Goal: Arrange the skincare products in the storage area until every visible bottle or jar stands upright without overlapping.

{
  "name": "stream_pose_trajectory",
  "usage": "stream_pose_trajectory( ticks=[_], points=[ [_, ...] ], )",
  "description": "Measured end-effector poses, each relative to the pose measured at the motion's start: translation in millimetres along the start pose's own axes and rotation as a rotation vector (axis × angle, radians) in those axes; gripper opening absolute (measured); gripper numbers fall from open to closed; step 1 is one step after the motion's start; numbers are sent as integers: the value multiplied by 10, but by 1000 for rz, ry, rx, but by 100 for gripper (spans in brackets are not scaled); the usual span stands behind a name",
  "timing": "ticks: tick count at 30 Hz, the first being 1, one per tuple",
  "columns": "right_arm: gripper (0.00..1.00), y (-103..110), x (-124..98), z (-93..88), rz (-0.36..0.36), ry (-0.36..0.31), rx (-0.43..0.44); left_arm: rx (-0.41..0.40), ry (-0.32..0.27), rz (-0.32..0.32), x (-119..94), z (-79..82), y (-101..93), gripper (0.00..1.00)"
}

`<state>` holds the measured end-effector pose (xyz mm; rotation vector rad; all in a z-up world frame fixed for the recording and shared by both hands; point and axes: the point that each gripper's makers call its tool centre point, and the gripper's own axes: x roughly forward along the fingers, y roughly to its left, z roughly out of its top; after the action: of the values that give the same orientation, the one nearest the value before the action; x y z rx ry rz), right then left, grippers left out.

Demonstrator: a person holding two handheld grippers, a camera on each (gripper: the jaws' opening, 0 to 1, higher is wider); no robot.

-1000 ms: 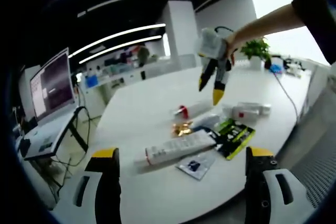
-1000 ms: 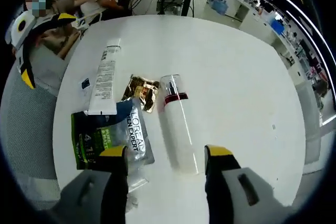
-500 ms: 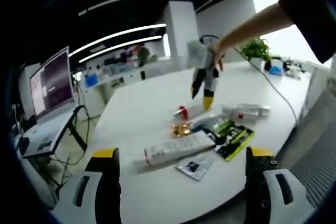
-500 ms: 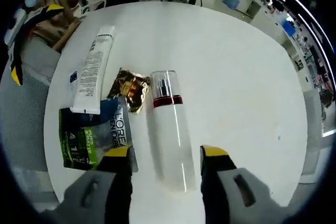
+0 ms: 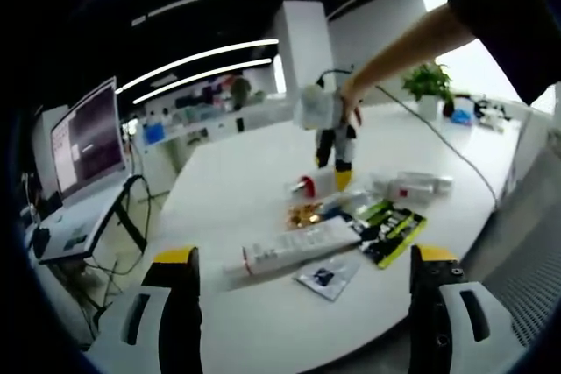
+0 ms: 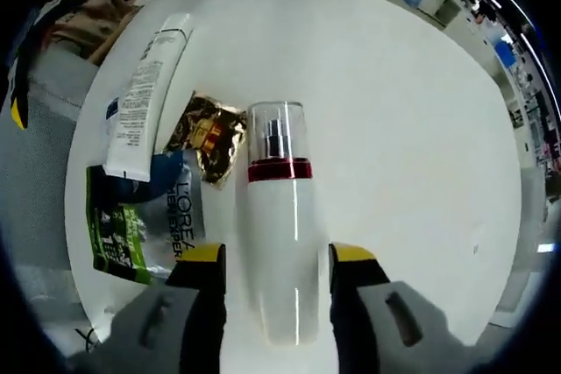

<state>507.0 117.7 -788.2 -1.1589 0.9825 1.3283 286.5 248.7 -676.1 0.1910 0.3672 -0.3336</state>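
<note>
Lower now than a second ago, my right hand-held gripper (image 6: 269,256) has dropped over the white pump bottle (image 6: 279,247), which lies flat on the white counter (image 6: 394,111). Its long axis runs straight ahead between my spread jaws, clear cap pointing away, jaws not yet closed on it. My left hand-held gripper (image 5: 302,260), also spread wide, hangs well back, so the right is nearer.

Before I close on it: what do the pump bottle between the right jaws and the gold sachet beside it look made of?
Pump bottle: glossy white body with light streaks, clear cap, red band; probably hard plastic, possibly glass. Gold sachet: crinkled, mirror-like folds, likely metallised foil.
</note>
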Motion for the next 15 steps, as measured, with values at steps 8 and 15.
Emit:
stream_pose_trajectory(
  ticks=[8, 15],
  points=[
    [46, -4, 27, -13, 53, 26, 1, 0, 7, 3, 7, -11, 10, 97],
    [43, -29, 20, -14, 55, 40, -8, 2, 16, -3, 15, -27, 7, 97]
  ],
)
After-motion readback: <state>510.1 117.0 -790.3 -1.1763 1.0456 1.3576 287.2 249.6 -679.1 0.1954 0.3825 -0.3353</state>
